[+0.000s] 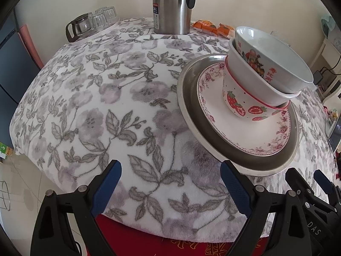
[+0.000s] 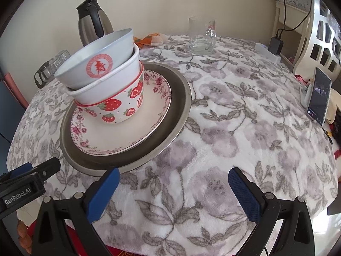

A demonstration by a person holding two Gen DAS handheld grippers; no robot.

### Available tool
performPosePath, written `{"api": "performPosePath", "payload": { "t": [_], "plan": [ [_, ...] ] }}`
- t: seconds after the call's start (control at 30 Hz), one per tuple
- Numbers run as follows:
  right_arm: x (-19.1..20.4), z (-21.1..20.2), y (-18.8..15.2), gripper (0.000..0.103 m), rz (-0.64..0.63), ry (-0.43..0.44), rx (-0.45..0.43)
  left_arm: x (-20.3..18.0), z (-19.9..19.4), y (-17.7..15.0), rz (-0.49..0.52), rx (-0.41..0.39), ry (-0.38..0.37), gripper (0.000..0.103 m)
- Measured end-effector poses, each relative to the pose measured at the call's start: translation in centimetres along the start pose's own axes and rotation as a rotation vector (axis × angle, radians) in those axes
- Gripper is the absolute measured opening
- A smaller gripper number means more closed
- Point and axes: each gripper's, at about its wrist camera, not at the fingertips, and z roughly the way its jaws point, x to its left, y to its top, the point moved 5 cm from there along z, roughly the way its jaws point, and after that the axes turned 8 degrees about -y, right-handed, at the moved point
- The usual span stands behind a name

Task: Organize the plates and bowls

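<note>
Stack sits on floral tablecloth (image 2: pixel 245 111), near the table's front edge: steel tray (image 2: pixel 181 98) at bottom, rose-rim plate (image 2: pixel 132 132) inside it, strawberry bowl (image 2: pixel 119 111) on plate, plain white bowl (image 2: pixel 110 85) nested in that, top bowl (image 2: pixel 93 64) tilted in the white one. Top bowl has red round seal w/ 寿 char on 1 side; left wrist view shows figure print + red chars on the other side, partly legible only. Left gripper (image 1: pixel 170 183) jaws wide, empty, low over cloth, its right finger tip just beside tray rim. Right gripper (image 2: pixel 173 183) also wide, empty, left finger tip just at tray's near rim. Left unit body reads "GenRobot.AI" in right view; "DAS" on the right unit in left view. Behind: steel thermos (image 1: pixel 172 6) w/ blue label "24", rest too small; glass mug (image 2: pixel 201 36); phone (image 2: pixel 319 96) propped at right, screen lit; orange snack packs (image 1: pixel 213 27); glass cups + small pot (image 1: pixel 91 23) on a tray at back left.
</note>
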Motion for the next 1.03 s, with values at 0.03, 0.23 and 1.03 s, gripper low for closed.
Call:
{"api": "performPosePath", "payload": {
  "t": [0.03, 0.23, 1.03],
  "plan": [
    [0.01, -0.01, 0.01, 0.103, -0.001, 0.0, -0.001, 0.01, -0.06, -0.01, -0.002, -0.001, -0.002, 0.094],
    [0.03, -0.15, 0.14, 0.103, -0.005, -0.004, -0.009, -0.23, -0.16, -0.09, 0.008, 0.001, -0.003, 0.094],
    [-0.33, 0.16, 0.27, 0.103, -0.005, -0.02, -0.002, 0.38, -0.06, -0.19, -0.015, 0.018, 0.003, 0.094]
  ]
}}
